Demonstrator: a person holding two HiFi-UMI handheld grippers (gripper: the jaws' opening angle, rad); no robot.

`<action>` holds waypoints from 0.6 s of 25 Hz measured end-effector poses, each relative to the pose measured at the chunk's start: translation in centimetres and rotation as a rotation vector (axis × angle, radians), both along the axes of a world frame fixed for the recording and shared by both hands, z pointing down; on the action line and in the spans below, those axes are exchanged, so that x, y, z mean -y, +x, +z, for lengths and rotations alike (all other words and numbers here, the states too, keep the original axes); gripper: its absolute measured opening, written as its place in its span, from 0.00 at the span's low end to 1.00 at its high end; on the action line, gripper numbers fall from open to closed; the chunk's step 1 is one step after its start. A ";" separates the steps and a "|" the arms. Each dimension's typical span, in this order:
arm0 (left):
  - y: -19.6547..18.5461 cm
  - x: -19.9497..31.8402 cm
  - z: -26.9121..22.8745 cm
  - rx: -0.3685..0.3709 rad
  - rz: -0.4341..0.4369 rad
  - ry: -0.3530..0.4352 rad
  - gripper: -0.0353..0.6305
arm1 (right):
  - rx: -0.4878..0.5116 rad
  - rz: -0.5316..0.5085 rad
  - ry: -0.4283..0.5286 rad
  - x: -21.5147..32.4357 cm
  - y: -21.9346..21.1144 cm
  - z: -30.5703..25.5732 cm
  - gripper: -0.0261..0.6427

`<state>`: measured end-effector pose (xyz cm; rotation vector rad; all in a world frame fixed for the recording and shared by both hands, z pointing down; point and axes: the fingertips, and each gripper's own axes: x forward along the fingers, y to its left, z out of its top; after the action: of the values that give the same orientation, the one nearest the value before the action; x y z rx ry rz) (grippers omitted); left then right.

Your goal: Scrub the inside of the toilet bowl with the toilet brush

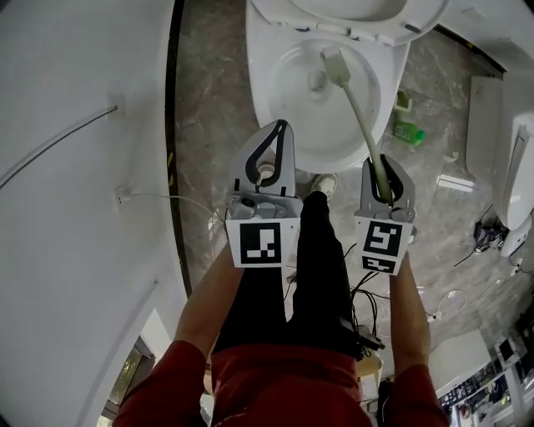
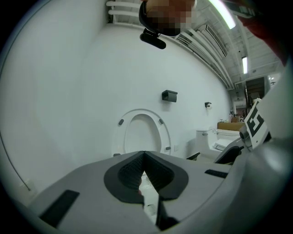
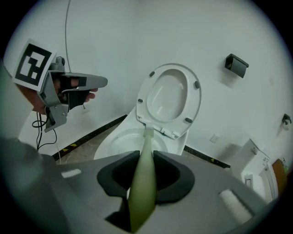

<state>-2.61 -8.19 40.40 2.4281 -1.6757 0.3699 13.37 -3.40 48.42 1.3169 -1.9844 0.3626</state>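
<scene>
**Brush head at the back of the bowl, held from the far end of its handle**

The right gripper has its fingers clenched on the end of the brush. The pale green handle runs forward and down from there, and the white bristle head sits over the rear of the bowl, just below the hinge of the raised seat. No view shows whether the bristles press the porcelain or hang just above it. The left gripper is held over the near rim, its fingers closed on nothing. It takes no part in the work.

The risks come from the long reach:
- The grip is far from the head, so a hard scrubbing push could twist or slide the handle between the fingers.
- A stroke that lifts too high would probably knock the seat or its hinge.
- Quick strokes in the water could throw splashes onto the floor, towards the green bottle beside the toilet.
</scene>
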 end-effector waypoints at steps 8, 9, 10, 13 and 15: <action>0.8 -0.1 3.9 -0.006 0.015 -0.024 0.06 | -0.135 -0.195 -0.003 0.5 -0.1 6.2 0.19; 0.8 -0.1 4.1 -0.001 0.017 -0.029 0.06 | -0.169 -0.245 0.006 0.8 -0.1 6.6 0.19; 0.8 -0.1 4.3 0.002 0.018 -0.034 0.06 | -0.201 -0.298 0.016 1.2 0.0 7.0 0.19; 0.7 0.2 4.5 0.004 0.014 -0.026 0.06 | -0.285 -0.447 0.039 2.6 0.1 8.0 0.19; 0.6 0.4 4.7 0.009 0.012 -0.027 0.06 | -0.349 -0.540 0.063 3.5 0.1 8.4 0.19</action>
<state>-2.00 -8.63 45.07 2.4220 -1.6502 0.4032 13.50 -6.92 56.86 0.7650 -1.9596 -0.1771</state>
